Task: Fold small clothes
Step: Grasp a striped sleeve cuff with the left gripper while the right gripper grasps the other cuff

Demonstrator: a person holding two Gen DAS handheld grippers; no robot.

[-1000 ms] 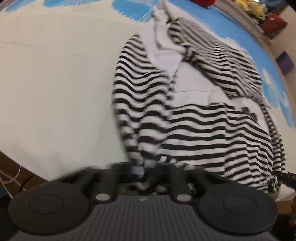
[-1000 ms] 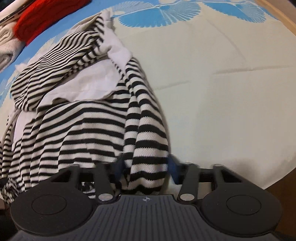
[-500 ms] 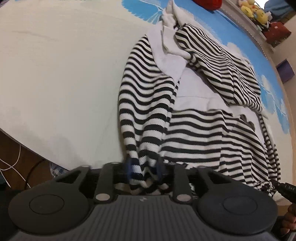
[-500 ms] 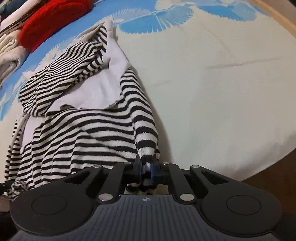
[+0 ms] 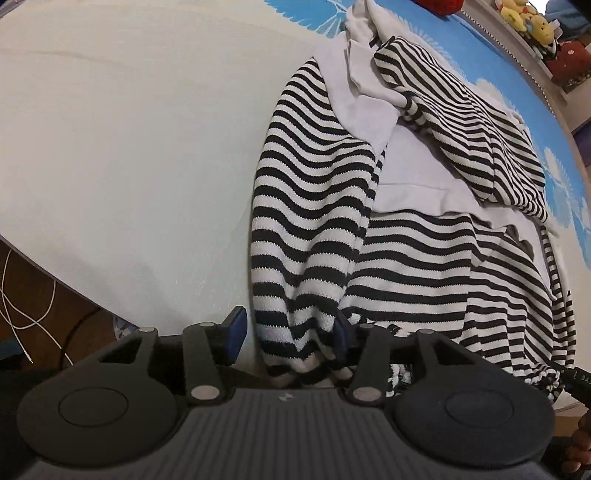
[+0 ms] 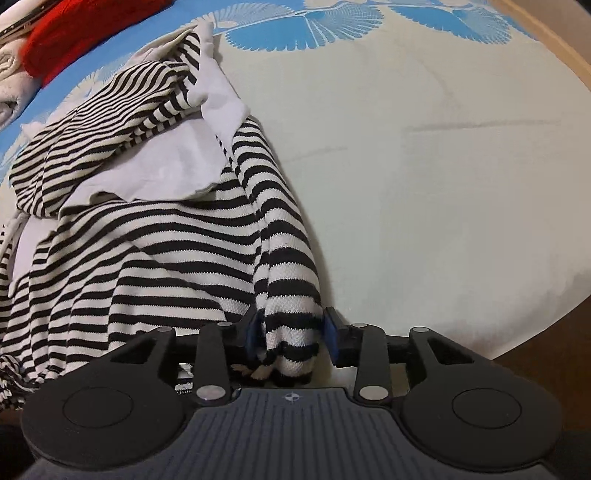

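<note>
A black-and-white striped top point(image 5: 424, 258) with white lining lies crumpled on the cream bedsheet point(image 5: 129, 147). One of its sleeves point(image 5: 306, 221) runs down to my left gripper point(image 5: 288, 332). The jaws are opening with the cuff loose between the blue pads point(image 5: 236, 326), and a gap shows on the left side. In the right wrist view the top point(image 6: 147, 258) lies to the left. Its other sleeve point(image 6: 284, 258) ends between the jaws of my right gripper point(image 6: 291, 332), which are also opening, the cuff slack between them.
The bed's near edge runs just beside both grippers, with brown floor and white cables point(image 5: 26, 295) below it. A red garment point(image 6: 74, 33) and folded white cloth point(image 6: 11, 88) lie at the far side. Plush toys point(image 5: 528, 22) sit on a ledge beyond the bed.
Both pairs of jaws pinched the sleeve cuffs tightly half a second ago and have since spread apart. The cuffs have widened and lie loose on the sheet.
</note>
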